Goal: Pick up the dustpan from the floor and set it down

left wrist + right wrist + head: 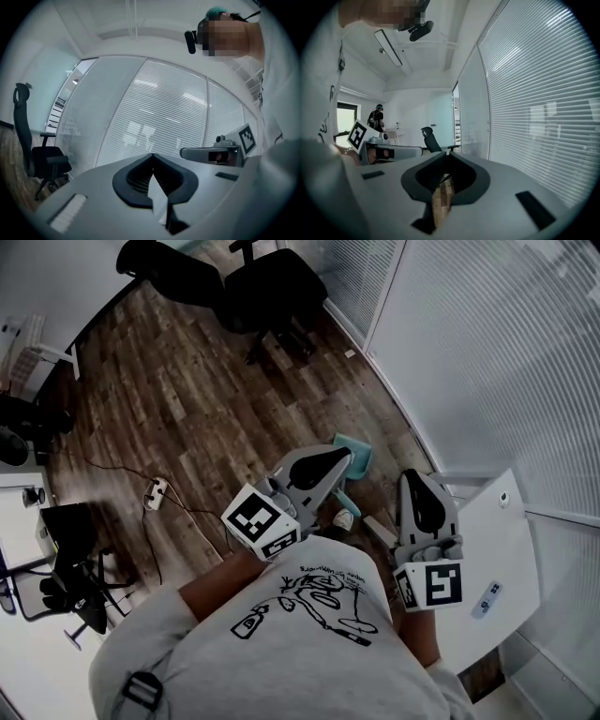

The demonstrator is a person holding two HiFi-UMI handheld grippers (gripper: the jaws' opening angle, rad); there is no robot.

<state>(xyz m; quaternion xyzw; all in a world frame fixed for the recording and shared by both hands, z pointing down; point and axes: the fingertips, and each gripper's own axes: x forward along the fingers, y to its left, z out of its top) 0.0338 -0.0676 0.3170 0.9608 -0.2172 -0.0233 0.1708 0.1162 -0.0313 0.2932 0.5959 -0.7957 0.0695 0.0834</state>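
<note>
The brown wood-plank floor [169, 399] fills the left and middle of the head view. A slatted glass partition wall [487, 352] runs down the right side, a white tabletop [497, 563] sits at lower right, and two black office chairs [267, 287] stand at the top. The person's grey printed shirt [281, 643] takes up the bottom. Each gripper view looks out level at the partition and the room and does not show the floor. In them the left gripper [152, 156] and the right gripper [446, 153] each have their jaw tips closed together with nothing between them. The teal plastic dustpan [356, 448] lies on the floor just right of the frame's centre, near the foot of the partition. Part of its pan is hidden behind the left gripper, and a thin teal handle seems to run from it toward the bottom of the frame. It looks like light, stiff moulded plastic, smooth enough to slip and unlikely to break. The handle looks like the best place to hold it, close to where it meets the pan, so the pan does not swing or tip. A small white object [343, 519] lies by the handle's lower end, and I cannot tell what it is.
</note>
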